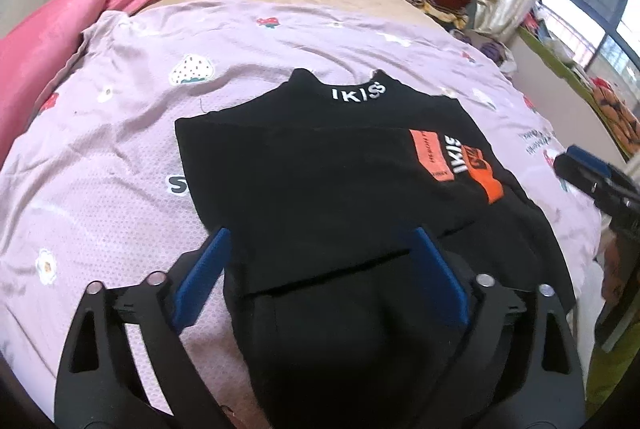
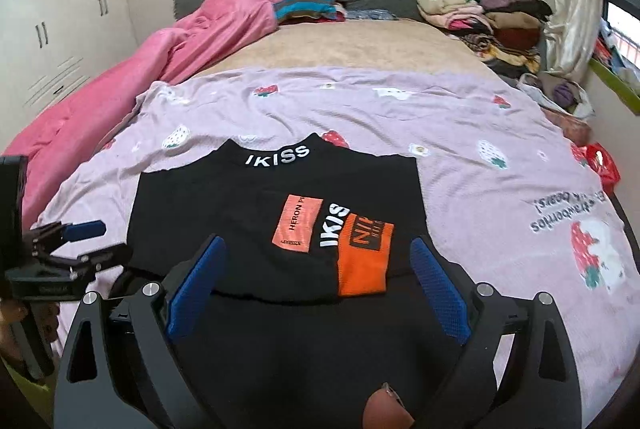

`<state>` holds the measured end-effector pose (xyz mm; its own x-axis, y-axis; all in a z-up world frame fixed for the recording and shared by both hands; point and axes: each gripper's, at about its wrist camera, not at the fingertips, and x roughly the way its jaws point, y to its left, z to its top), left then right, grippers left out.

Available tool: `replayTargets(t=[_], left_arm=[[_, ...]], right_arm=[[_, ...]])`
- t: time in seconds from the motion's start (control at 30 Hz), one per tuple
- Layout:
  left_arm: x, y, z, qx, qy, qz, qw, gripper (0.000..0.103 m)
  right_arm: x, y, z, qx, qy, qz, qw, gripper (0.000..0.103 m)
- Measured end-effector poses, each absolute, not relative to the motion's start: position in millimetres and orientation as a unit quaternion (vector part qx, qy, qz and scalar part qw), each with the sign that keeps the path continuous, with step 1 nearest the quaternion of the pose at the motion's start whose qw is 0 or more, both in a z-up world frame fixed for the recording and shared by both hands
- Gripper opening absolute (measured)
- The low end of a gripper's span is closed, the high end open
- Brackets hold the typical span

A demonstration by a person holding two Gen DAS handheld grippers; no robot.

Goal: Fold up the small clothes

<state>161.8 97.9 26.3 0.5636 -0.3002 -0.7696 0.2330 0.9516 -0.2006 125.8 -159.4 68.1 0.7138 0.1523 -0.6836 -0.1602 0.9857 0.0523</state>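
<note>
- Tongs first: the left tongs (image 1: 320,269) stand wide apart, with nothing pinched between the blue pads. The black cloth lies under them, not in them.
- Right tongs (image 2: 318,277) are wide apart too, and they hold nothing. They hang over the near edge of the same cloth.
- Black top (image 2: 276,213) lies flat on the purple strawberry sheet (image 2: 500,133), in the middle of the bed. Its collar, with white letters, points away to the far end.
- One fold looks done: the bottom part is turned up over the middle, so the orange patches (image 2: 362,257) sit on top near the right side.
- More black cloth shows below that fold, close to the tongs. I cannot tell if it is part of this top or another piece.
- So the job looks partly done. I think this top still needs more folding to become a small neat bundle.
- Far away, a pile of clothes (image 2: 484,17) sits at the right side of the bed head. A pink blanket (image 2: 132,77) lies along the left.
</note>
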Motion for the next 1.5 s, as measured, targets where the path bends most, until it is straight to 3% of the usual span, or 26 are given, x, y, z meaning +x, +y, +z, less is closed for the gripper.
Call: replayTargets(t=[0.1,0.73,0.8,1.3,1.5], left_arm=[[153,102,34,-0.037,0.435,-0.155,0.886,0.093],[52,118,51,-0.079,0.435,-0.064,0.895,0.093],[42,117,51,-0.081,0.439,-0.057,0.893,0.093],[-16,100,18,-0.099,0.464,-0.040,0.879,0.093],[-33,99,4,-0.114,0.470,-0.040,0.874,0.078]], right_arm=[[116,-159,76,-0.003,0.366,0.084,0.927,0.093],[38,-221,81,-0.006,0.347,0.128,0.929,0.093],[32,-229,79,-0.014,0.346,0.131,0.929,0.098],[-1,-268,48,-0.021,0.344,0.144,0.927,0.098],[-16,-280,42,-0.020,0.340,0.146,0.929,0.098]])
